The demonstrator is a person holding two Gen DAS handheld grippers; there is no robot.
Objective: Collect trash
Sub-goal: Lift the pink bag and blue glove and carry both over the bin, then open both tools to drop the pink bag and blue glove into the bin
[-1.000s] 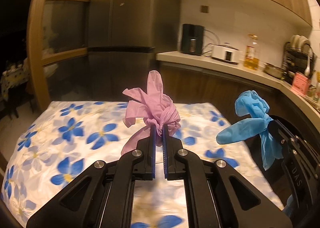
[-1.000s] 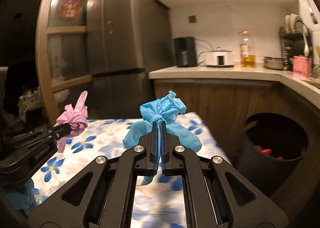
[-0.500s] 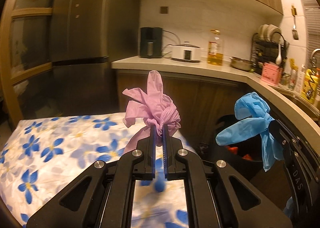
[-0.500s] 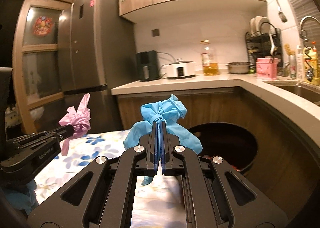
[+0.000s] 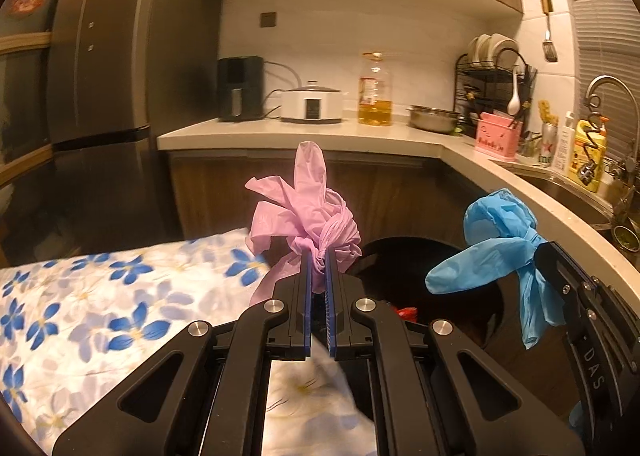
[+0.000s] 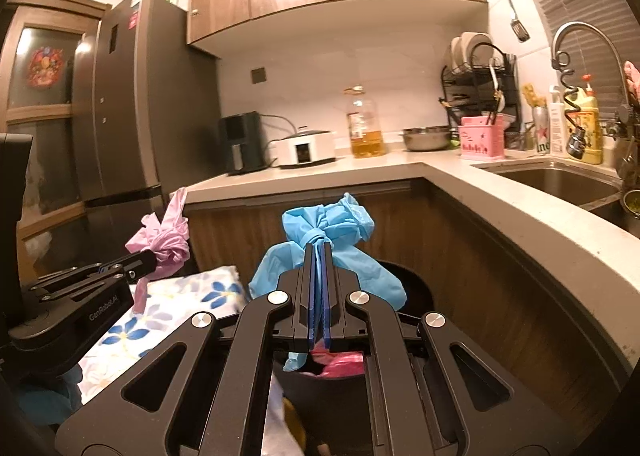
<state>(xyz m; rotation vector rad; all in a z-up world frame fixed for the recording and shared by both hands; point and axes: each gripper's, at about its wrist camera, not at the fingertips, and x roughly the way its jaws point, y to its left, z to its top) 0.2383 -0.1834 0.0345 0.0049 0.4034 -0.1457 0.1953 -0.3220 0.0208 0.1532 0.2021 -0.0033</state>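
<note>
Left gripper (image 5: pixel 318 256) clenched on pink glove (image 5: pixel 304 212), right gripper (image 6: pixel 318 252) on blue glove (image 6: pixel 324 224); limp fingers could snag bin (image 6: pixel 420 288) rim.

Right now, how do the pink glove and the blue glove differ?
Colour: the pink glove is pale pink, the blue glove bright blue. Holder: the pink glove is pinched in the left gripper, the blue glove in the right gripper. Place: the pink glove hangs by the floral cloth, the blue glove nearer the dark bin. Both are knotted bundles clamped in shut jaws.
</note>
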